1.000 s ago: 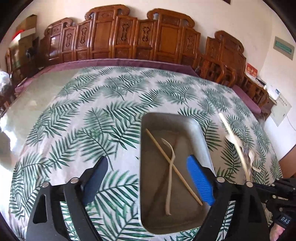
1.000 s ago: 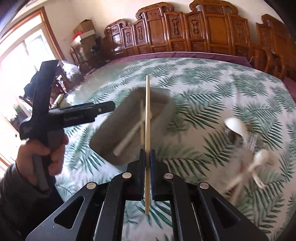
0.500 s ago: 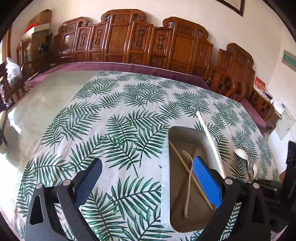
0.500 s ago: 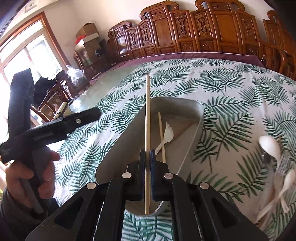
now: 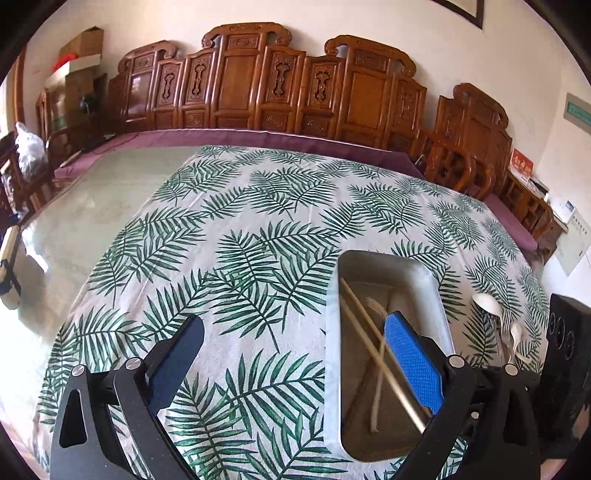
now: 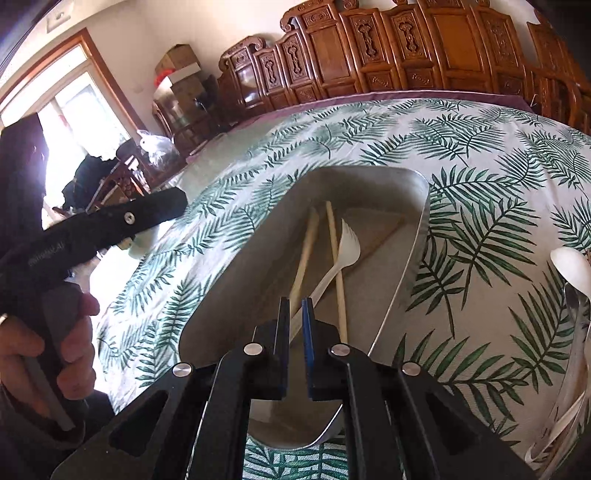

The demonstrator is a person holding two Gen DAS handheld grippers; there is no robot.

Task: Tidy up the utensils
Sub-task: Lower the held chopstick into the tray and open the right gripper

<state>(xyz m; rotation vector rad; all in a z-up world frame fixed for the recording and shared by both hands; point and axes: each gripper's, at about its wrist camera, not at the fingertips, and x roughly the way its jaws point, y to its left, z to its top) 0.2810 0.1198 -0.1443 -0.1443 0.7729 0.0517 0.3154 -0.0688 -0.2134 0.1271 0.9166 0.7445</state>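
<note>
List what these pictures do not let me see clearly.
Utensil pile: right wrist view, cut by the picture's edge; count unclear.
Blurred chopstick: right wrist view; lower end behind the fingers of the right gripper.
Tray: near corner, left wrist view, behind the left gripper.

Carved wooden chairs [image 5: 258,85] line a white wall [image 5: 424,33]; bright window [image 6: 70,110] on one side, probably daylight.

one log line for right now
left tongs open, empty | right tongs just parting, chopstick loose in tray with other chopstick, fork | white spoon on cloth
</note>
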